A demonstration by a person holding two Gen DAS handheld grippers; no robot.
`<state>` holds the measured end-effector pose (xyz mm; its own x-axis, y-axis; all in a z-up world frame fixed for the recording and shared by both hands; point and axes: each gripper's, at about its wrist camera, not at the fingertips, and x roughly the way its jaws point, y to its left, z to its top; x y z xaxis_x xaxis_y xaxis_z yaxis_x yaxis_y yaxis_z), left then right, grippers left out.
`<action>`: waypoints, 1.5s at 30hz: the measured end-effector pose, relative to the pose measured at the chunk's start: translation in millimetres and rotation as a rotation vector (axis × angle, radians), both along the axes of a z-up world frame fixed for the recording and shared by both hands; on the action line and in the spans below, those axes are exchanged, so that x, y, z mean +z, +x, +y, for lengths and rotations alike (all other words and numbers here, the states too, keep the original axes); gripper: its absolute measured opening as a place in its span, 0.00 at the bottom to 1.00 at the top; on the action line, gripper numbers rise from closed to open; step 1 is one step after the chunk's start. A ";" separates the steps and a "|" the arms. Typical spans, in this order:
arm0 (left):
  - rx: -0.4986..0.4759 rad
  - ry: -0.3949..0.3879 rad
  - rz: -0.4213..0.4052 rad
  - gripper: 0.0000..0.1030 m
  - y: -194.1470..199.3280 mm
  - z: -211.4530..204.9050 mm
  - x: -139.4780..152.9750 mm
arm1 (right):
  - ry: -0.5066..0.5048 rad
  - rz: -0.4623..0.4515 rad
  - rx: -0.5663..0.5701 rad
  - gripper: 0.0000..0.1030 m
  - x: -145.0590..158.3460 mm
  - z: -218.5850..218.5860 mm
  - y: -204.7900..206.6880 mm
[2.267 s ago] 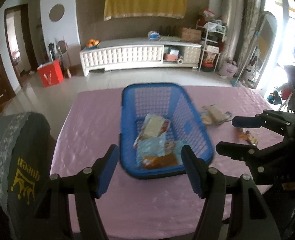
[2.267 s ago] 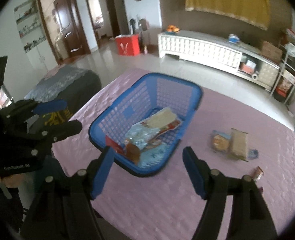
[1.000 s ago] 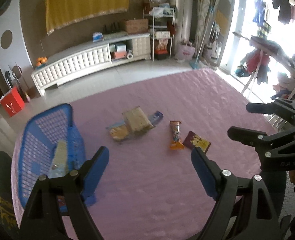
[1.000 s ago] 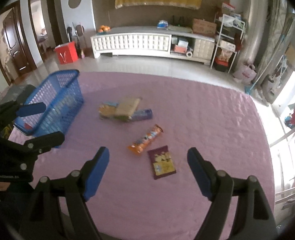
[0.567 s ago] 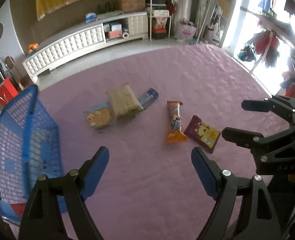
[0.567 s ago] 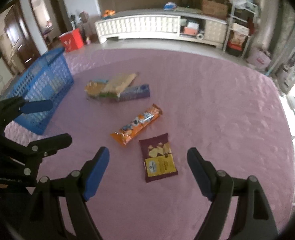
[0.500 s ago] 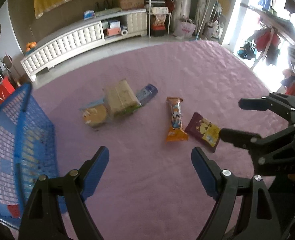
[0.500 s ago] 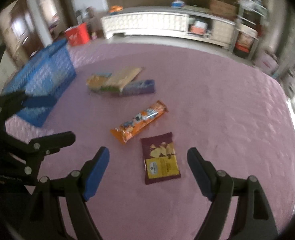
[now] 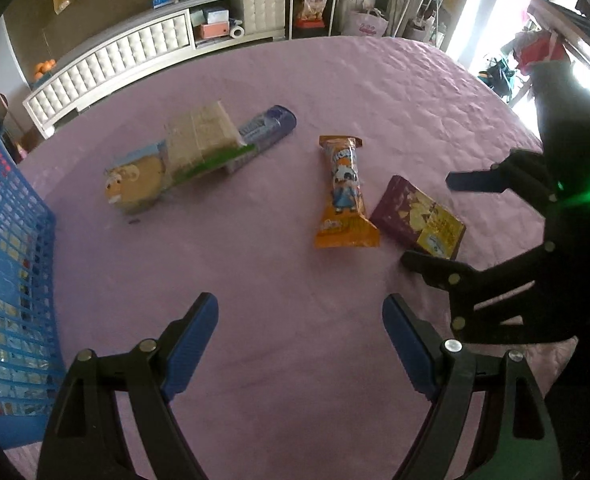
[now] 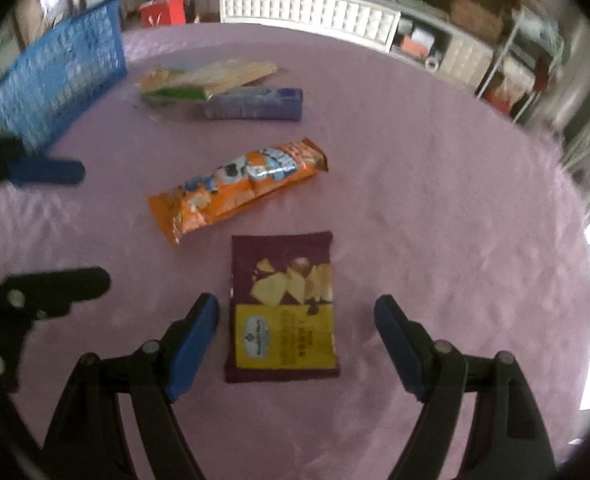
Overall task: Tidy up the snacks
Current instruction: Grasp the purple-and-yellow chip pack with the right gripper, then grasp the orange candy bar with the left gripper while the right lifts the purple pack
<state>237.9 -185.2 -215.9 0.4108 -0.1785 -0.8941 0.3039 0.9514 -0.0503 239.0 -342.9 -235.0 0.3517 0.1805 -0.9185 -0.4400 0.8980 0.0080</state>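
Several snacks lie on the pink tablecloth (image 9: 279, 264). A maroon and yellow chip packet (image 10: 282, 312) lies flat between the open jaws of my right gripper (image 10: 297, 322), untouched; the left wrist view shows it too (image 9: 419, 216). An orange snack bar (image 9: 345, 196) (image 10: 235, 188) lies ahead of my left gripper (image 9: 301, 322), which is open over bare cloth. Farther off sit a tan cracker pack (image 9: 201, 136), a cookie packet (image 9: 135, 180) and a purple packet (image 9: 267, 128) (image 10: 255, 104). The blue basket (image 9: 3, 280) (image 10: 55, 80) stands at the left.
The table's far edge curves round behind the snacks. Beyond it are a white cabinet (image 9: 127, 60) and shelves (image 10: 527, 52). My right gripper (image 9: 447, 224) shows at the right edge of the left wrist view, close to the chip packet.
Both grippers swung from the basket to the loose snacks and sank toward the table. The chip packet now lies between the right gripper's jaws. Both stayed open.
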 end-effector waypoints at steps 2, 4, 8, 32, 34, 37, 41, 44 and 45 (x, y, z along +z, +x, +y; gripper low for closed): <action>0.005 0.002 0.007 0.80 1.2 0.7 -2.0 | -0.004 -0.014 0.002 0.81 0.2 0.4 -0.9; 0.008 0.003 0.009 0.80 1.9 0.9 -3.5 | 0.003 -0.019 0.004 0.80 0.5 0.3 -2.5; 0.012 0.012 0.013 0.80 2.2 1.7 -4.8 | 0.016 -0.040 0.026 0.59 3.5 4.0 -8.8; -0.048 0.034 -0.027 0.80 22.2 -1.4 43.2 | 0.141 -0.099 -0.098 0.49 29.4 -15.5 2.3; -0.068 0.035 -0.026 0.80 27.1 -10.4 41.1 | 0.139 -0.116 -0.105 0.49 31.1 -17.8 4.3; -0.091 0.048 -0.029 0.80 33.6 -22.5 36.5 | 0.145 -0.124 -0.121 0.49 32.3 -22.5 7.5; -0.109 0.055 -0.015 0.80 44.1 -34.5 25.8 | 0.149 -0.120 -0.144 0.49 31.5 -28.3 12.5; -0.116 0.074 0.002 0.78 52.3 -40.7 15.9 | 0.152 -0.121 -0.161 0.49 32.2 -32.7 14.2; -0.121 0.076 0.009 0.76 55.3 -43.3 12.3 | 0.156 -0.118 -0.168 0.49 32.0 -34.6 15.4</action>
<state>293.2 -228.5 -203.6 0.3822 -0.1576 -0.9105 0.4163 0.9091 0.0174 254.4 -377.5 -202.9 0.4917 0.2471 -0.8350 -0.2909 0.9504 0.1100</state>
